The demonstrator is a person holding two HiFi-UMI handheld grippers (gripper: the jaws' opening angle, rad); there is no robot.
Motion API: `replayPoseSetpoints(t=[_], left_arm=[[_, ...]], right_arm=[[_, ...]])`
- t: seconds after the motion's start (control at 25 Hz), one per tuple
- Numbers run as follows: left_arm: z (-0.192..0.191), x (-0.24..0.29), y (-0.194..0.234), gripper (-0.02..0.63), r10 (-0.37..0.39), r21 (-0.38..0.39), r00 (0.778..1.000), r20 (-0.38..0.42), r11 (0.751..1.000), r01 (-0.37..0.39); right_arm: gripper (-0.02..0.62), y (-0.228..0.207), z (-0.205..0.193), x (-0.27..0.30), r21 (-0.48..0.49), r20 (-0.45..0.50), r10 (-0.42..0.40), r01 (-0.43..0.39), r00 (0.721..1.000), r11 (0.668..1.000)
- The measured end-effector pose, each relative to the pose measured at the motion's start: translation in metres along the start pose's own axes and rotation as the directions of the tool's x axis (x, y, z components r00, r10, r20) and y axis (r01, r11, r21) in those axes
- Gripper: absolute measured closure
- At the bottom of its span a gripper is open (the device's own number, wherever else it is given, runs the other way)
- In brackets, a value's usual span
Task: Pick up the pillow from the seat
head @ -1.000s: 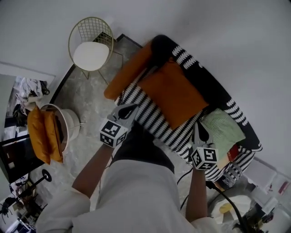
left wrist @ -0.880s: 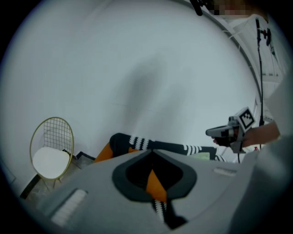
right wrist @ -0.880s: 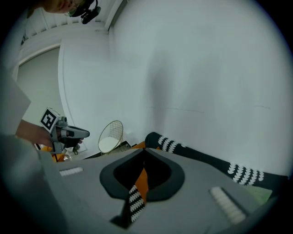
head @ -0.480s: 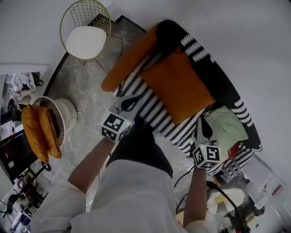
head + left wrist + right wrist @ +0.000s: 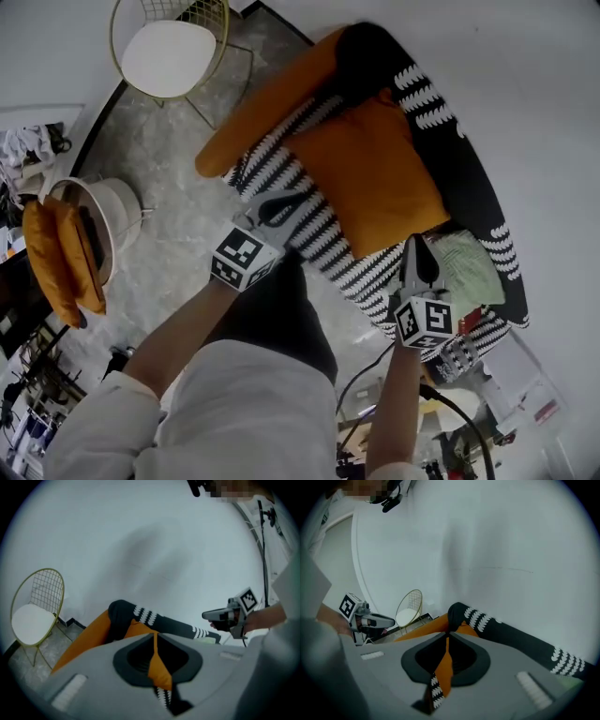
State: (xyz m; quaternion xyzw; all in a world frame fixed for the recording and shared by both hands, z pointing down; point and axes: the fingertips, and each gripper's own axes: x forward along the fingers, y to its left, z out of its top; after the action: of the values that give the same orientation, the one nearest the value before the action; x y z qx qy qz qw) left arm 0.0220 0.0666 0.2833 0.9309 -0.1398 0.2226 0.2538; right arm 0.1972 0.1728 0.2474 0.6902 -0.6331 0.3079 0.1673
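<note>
One seat (image 5: 314,239), black with white zigzag stripes, runs slantwise across the head view against a white wall. One long orange bolster (image 5: 262,103) lies along its left edge. One orange pillow (image 5: 370,178), the thing to be lifted, lies flat on the middle of the seat, its far corner against the black backrest. One wire chair (image 5: 169,52) with a white pad stands well apart, across an open stretch of grey marbled floor (image 5: 178,206). One white tub (image 5: 111,217) holds two orange cushions (image 5: 56,262). One folded green cloth (image 5: 466,267) sits just beside the pillow's right corner.

The seat's front edge faces the person, and the striped strip before the pillow is bare.

There are two grippers. The left gripper (image 5: 291,200) hangs over that strip, near the pillow's lower left edge. The right gripper (image 5: 417,246) points between pillow and cloth. Each has its jaws clenched together on nothing, the pillow showing only through the thin slit. Each cube bears black-and-white square markers.
</note>
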Motion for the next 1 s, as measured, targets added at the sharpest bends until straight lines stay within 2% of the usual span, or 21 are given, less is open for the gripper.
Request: replayPoseSetpoints(t=[0.36,0.56,0.68,0.8,1.0], left_arm=[[-0.037,0.045,0.05,0.586,0.032,-0.113,0.999,-0.018,0.993,-0.033],[-0.055,0.072,0.064,0.569,0.002,-0.101,1.0,-0.012,0.995,-0.003],[-0.073,0.088,0.069,0.566,0.001,-0.132,1.0,-0.025,0.991,-0.005],[-0.09,0.106,0.073,0.531,-0.011,-0.166,1.0,-0.028,0.986,0.006],[-0.122,0.132,0.085,0.509,-0.004,-0.214,0.998,-0.062,0.977,-0.01]], right_arm=[[0.551,-0.015,-0.023,0.075,-0.077,-0.09,0.033,-0.04,0.995,0.996],[0.528,-0.024,-0.033,0.118,-0.089,-0.108,0.043,-0.053,0.993,0.995],[0.518,-0.03,-0.042,0.141,-0.112,-0.133,0.058,-0.073,0.989,0.991],[0.491,-0.034,-0.054,0.164,-0.136,-0.159,0.072,-0.094,0.985,0.986],[0.442,-0.03,-0.072,0.203,-0.181,-0.193,0.088,-0.124,0.977,0.976]])
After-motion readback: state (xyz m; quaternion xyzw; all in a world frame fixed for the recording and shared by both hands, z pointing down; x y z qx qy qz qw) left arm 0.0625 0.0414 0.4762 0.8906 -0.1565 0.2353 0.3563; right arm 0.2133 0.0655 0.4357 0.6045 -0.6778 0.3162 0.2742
